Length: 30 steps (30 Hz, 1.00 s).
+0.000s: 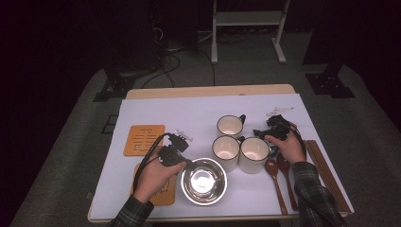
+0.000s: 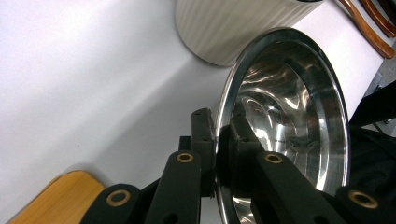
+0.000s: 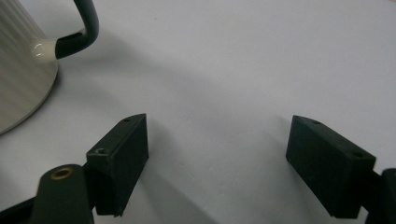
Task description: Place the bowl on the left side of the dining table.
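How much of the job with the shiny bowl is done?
Done so far: the left gripper has clamped onto the rim of the steel bowl. In hand: the bowl, close beside the wooden coaster. Left: moving it wherever it is meant to go. The right gripper waits open near the mugs, holding nothing.

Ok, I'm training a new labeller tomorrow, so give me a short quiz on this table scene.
1. Multiple choice: the left gripper is shut on (a) a mug handle, (b) the rim of the steel bowl, (c) a wooden spoon.
2. True or false: the right gripper holds the handle of the nearest mug.
3. Fill in: in the high view, ___ cream mugs stand together on the white table cover.

Key: 1 b; 2 false, its jaws stand open over bare cover; 3 three.
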Each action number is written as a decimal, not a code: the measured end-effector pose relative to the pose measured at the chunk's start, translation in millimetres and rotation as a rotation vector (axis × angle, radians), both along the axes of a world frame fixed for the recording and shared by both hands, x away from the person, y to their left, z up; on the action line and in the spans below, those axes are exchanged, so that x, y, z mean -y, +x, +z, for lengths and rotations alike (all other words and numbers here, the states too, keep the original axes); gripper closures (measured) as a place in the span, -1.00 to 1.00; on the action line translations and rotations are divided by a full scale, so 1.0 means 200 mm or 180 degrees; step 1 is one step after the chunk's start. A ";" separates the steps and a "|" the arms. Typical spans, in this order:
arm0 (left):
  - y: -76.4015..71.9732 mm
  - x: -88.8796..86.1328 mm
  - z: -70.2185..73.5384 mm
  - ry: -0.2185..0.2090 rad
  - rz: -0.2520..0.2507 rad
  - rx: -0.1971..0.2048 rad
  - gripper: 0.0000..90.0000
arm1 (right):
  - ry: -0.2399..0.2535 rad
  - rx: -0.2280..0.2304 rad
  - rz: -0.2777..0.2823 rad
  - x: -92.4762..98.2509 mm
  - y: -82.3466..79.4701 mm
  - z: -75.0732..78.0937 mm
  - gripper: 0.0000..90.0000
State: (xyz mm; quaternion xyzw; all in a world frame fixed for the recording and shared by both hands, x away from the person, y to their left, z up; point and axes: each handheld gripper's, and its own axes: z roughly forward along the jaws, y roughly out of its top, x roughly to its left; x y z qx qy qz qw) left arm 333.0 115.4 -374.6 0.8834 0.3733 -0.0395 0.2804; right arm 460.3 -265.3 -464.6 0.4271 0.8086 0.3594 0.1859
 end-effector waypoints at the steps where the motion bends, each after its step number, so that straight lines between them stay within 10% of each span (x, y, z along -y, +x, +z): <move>1: 0.00 0.00 0.00 0.0009 0.0000 0.0000 0.86 | -0.0001 -0.0001 0.0000 0.00 0.00 0.00 -0.57; 30: 0.05 -0.13 0.05 -0.0046 0.0262 0.0056 0.86 | -0.0001 -0.0001 -0.0001 0.00 0.00 0.00 -0.57</move>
